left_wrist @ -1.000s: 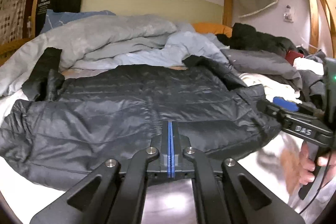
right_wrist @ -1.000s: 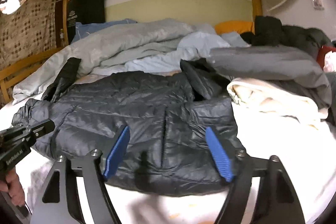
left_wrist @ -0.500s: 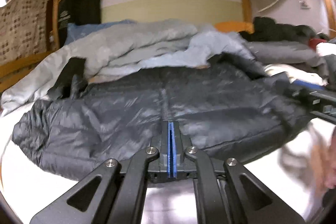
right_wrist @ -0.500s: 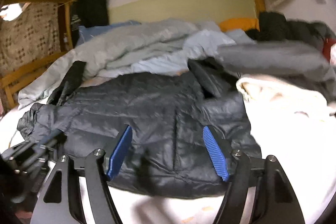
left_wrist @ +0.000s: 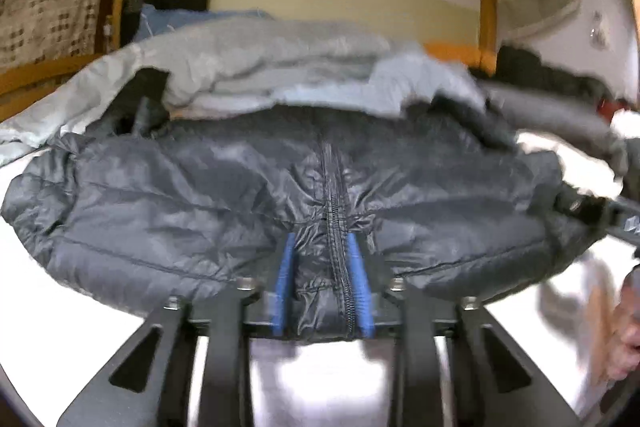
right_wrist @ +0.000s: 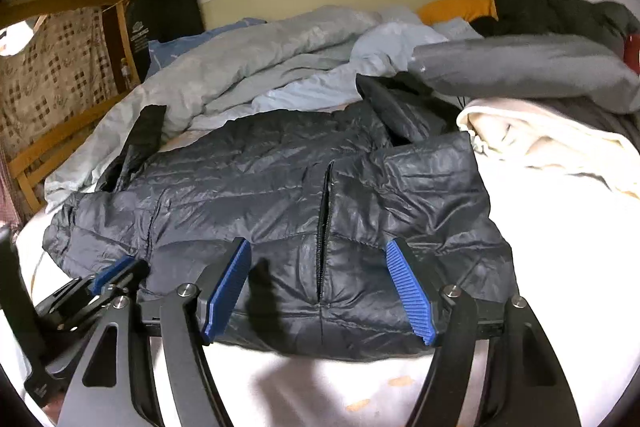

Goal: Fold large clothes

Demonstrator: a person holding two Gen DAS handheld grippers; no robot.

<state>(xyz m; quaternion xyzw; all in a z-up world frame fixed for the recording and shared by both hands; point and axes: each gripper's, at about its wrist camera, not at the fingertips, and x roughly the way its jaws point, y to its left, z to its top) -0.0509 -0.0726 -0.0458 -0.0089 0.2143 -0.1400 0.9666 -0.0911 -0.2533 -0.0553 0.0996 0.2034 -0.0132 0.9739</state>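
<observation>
A dark quilted puffer jacket (left_wrist: 180, 211) (right_wrist: 240, 187) lies spread on the white bed sheet, front up, with its zipper closed. My left gripper (left_wrist: 320, 241) sits at the bottom hem; its jaws are opening, and the hem with the zipper end lies between the blue pads (left_wrist: 285, 267). My right gripper (right_wrist: 318, 245) stands open and wide just over the hem further right, around a pocket zipper, its pads clear of the fabric. In the right wrist view the left gripper (right_wrist: 116, 275) shows at the lower left.
A crumpled grey-blue duvet (right_wrist: 260, 67) is heaped behind the jacket. A cream garment (right_wrist: 532, 143) and a grey one (right_wrist: 520, 67) lie to the right. The wooden bed frame (right_wrist: 52, 143) runs along the left. The white sheet (right_wrist: 560, 247) is bare in front.
My left gripper has dropped toward the bed and moved onto the jacket's hem at the zipper. Its jaws, shut before, have parted. The right gripper's jaws stand as wide as before.
</observation>
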